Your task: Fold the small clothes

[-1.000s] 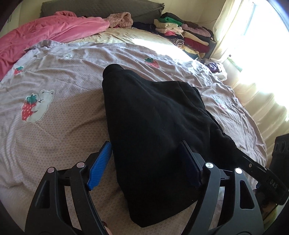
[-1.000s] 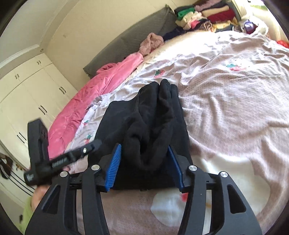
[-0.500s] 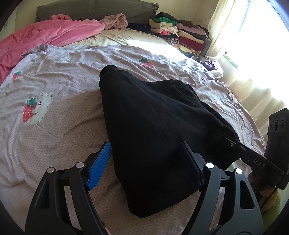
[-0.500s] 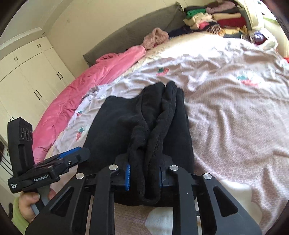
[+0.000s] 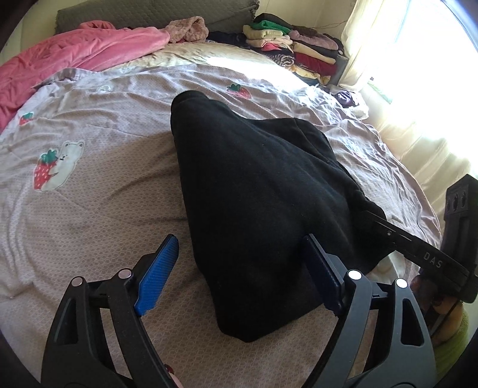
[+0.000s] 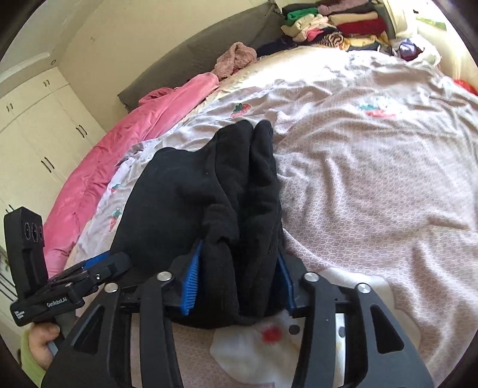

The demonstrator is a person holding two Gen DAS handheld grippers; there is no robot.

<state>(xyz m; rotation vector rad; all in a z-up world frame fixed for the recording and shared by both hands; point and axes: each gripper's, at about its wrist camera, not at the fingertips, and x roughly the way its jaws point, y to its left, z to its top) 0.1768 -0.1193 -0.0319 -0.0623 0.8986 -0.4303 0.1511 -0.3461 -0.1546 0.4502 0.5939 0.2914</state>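
A black garment [image 5: 257, 191] lies partly folded on the pale patterned bedspread [image 5: 89, 185]. It also shows in the right wrist view [image 6: 209, 191]. My left gripper [image 5: 242, 265] is open, its jaws wide on either side of the garment's near corner, not clamping it. My right gripper [image 6: 237, 283] is shut on a bunched thick edge of the black garment, blue pads pressing both sides. The right gripper shows in the left wrist view [image 5: 418, 253] at the garment's right edge. The left gripper shows in the right wrist view [image 6: 74, 286] at the garment's left side.
A pink blanket [image 5: 74, 56] lies at the bed's far left. A stack of folded clothes [image 5: 298, 44] sits at the far right by the curtained window [image 5: 418, 74]. A grey headboard cushion [image 5: 149, 15] runs along the back. White wardrobes [image 6: 35, 125] stand to the left.
My right gripper has closed from open onto the bunched edge of the black garment. My left gripper has stayed open around the near corner, with the view shifting slightly.
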